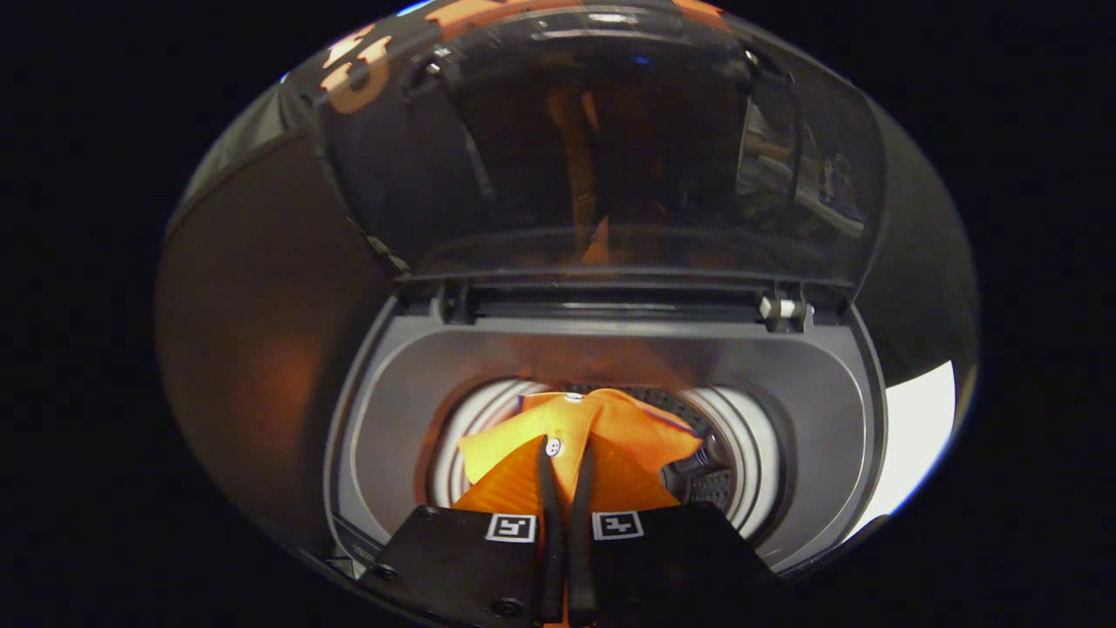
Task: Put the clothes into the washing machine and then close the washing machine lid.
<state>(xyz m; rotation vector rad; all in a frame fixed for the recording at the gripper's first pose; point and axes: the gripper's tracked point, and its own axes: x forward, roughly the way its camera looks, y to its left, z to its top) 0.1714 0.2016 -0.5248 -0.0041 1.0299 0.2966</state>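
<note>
The hand-held gripper, clamped on the orange garment, holds it over the drum; release remains, lid still up.

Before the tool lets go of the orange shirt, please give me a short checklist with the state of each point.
1. Lid fully raised: ok.
2. Orange shirt pinched by the tool, fingers nearly together: ok.
3. Shirt over the drum opening, not on the rim: ok.
4. Whole shirt inside the drum: cannot tell, the tool hides its lower part.
5. Hinge free of cloth: ok.
</note>
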